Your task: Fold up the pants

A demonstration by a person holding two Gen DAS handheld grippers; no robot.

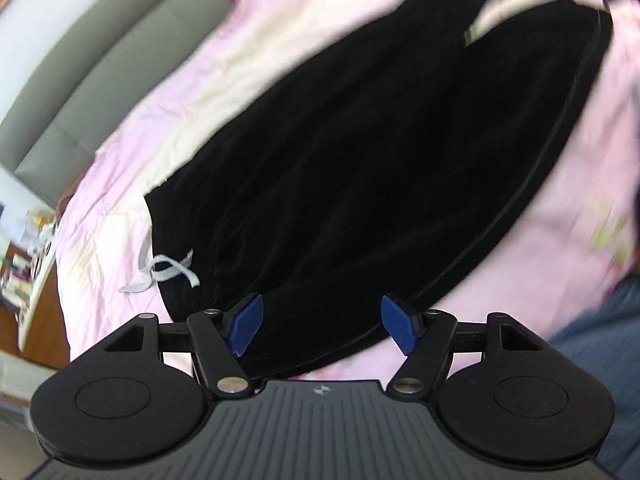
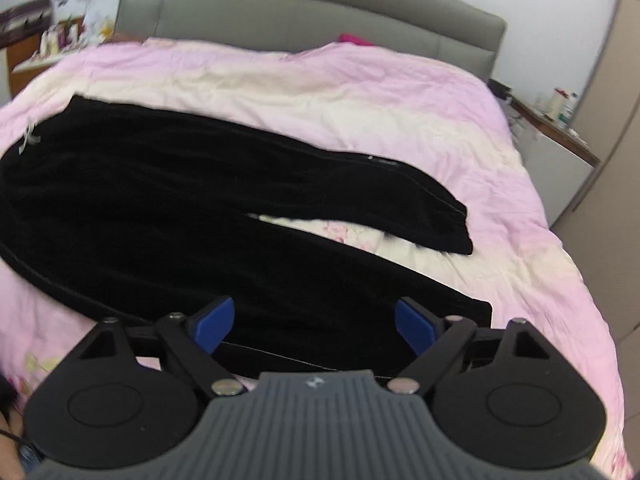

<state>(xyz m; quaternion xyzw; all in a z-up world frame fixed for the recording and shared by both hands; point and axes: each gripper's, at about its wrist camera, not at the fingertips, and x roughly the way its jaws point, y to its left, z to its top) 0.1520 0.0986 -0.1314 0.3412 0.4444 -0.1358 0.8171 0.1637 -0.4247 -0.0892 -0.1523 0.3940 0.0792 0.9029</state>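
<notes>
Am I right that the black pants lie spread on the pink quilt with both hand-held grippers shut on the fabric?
Not quite. The black pants do lie spread on the pink quilt, but the left hand-held gripper and right hand-held gripper are both open, as each wrist view shows.

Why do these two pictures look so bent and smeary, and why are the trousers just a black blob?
Left wrist view: the fisheye lens curves the headboard; the edges smear with motion blur, and the black pants swallow detail, only the white drawstring standing out. Right wrist view: sharper, the pink bedspread evenly daylit, but the corners bend and blur.
</notes>
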